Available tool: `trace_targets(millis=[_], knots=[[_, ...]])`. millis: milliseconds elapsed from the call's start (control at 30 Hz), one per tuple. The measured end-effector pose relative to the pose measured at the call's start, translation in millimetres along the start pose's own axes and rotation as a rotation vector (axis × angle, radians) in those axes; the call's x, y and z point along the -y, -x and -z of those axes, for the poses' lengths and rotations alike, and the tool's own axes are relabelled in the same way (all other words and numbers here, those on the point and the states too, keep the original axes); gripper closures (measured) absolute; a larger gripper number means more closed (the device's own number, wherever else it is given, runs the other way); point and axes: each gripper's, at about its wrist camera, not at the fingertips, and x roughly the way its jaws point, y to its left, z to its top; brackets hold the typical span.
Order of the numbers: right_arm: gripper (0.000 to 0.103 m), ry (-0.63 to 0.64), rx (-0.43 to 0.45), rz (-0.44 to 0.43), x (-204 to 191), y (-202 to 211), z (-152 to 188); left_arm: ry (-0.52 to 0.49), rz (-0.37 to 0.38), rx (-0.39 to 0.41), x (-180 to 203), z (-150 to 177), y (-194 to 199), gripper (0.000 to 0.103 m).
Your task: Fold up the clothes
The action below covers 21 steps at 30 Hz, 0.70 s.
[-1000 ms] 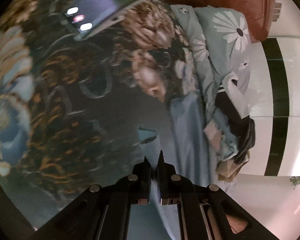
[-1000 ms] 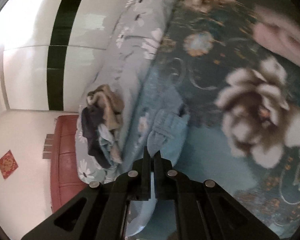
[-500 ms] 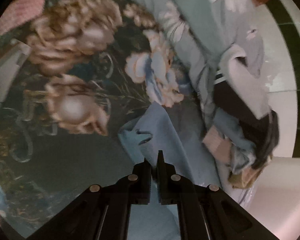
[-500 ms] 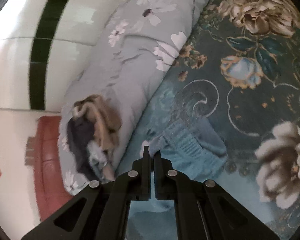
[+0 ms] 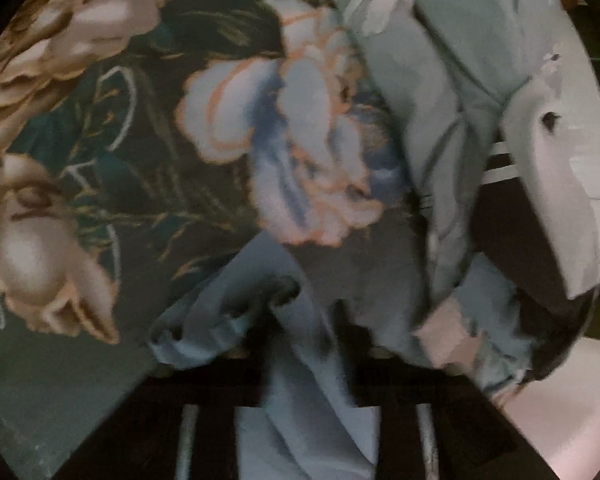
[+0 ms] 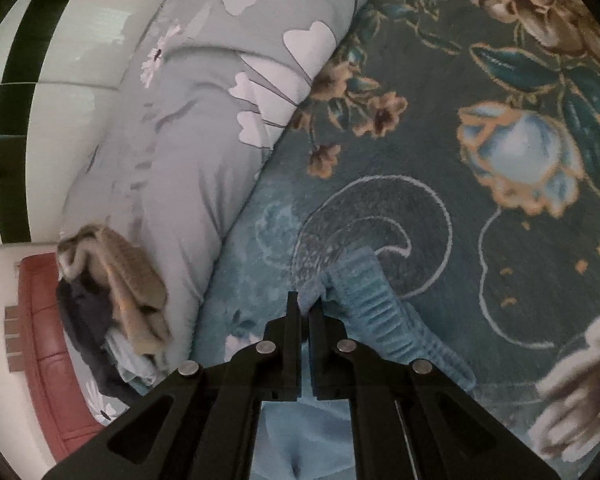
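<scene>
A light blue garment (image 5: pixel 300 380) lies on a dark floral blanket (image 5: pixel 140 160). My left gripper (image 5: pixel 304 344) is blurred; cloth runs between its dark fingers, and it looks shut on the garment. In the right wrist view, my right gripper (image 6: pixel 305 308) is shut on the garment's ribbed elastic edge (image 6: pixel 364 304), with more blue cloth (image 6: pixel 308 440) hanging under the fingers.
A grey-blue quilt with white flowers (image 6: pixel 188 140) is rolled along the blanket's edge, also in the left view (image 5: pixel 460 80). A pile of dark, tan and pale clothes (image 6: pixel 112 312) sits on it. A red leather headboard (image 6: pixel 40 340) and a white wall (image 6: pixel 60 40) stand beyond.
Both grippers have swung toward the quilt with the blue garment in them. The left view has closed in on the cloth and blurred. The phone seen a second ago has left the view.
</scene>
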Motion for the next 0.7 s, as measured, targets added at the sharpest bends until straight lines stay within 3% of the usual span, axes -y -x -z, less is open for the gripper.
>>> trace_targets(millis=[100, 200, 267, 333, 500, 700], knots=[[0.098, 0.026, -0.001, -0.002, 0.6, -3.8, -1.2, -0.044, 0.039, 0.021, -0.1, 5.2, 13.9, 0.047], [0.094, 0.092, 0.005, -0.02, -2.8, 3.2, 3.1, -0.074, -0.014, 0.081, -9.8, 13.9, 32.8, 0.044], [0.069, 0.127, 0.019, -0.05, -5.4, 14.8, 7.9, -0.077, -0.061, 0.118, -22.0, 21.2, 42.8, 0.044], [0.056, 0.17, 0.044, -0.085, -7.2, 32.3, 15.6, -0.072, -0.083, 0.123, -37.0, 28.1, 46.8, 0.044], [0.051, 0.234, 0.077, -0.093, 15.0, 71.9, 46.2, -0.054, -0.075, 0.073, -66.0, 41.6, 38.2, 0.044], [0.05, 0.047, 0.013, -0.088, 89.8, 64.2, 74.5, -0.072, -0.072, 0.055, -75.4, 54.2, 27.3, 0.04]])
